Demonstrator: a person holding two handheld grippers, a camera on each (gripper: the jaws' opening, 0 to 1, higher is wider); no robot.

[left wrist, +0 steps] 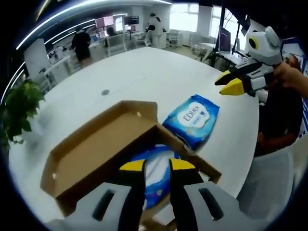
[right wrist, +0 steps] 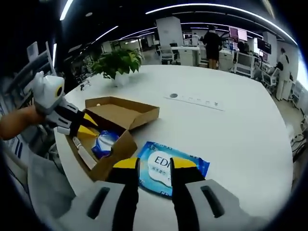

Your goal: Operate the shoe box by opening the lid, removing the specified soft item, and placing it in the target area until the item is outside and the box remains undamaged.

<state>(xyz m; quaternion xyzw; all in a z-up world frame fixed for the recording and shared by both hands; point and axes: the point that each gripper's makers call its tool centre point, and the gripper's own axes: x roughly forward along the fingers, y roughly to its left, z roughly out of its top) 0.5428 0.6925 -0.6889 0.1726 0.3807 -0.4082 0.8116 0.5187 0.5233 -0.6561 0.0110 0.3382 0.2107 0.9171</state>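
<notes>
On the white table (right wrist: pixel 240 130), the blue wipes pack (right wrist: pixel 171 168) lies just beyond the right tongs (right wrist: pixel 155 163), parted and empty.

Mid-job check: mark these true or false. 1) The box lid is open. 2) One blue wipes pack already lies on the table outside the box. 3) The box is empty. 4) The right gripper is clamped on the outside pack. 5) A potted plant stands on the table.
1) True: the cardboard box has its lid folded back.
2) True: the blue wipes pack lies on the white table beside the box.
3) False: a second blue-and-white pack sits inside.
4) False: the right gripper hovers above it, fingers apart.
5) True: the potted plant stands near the far edge.
</notes>
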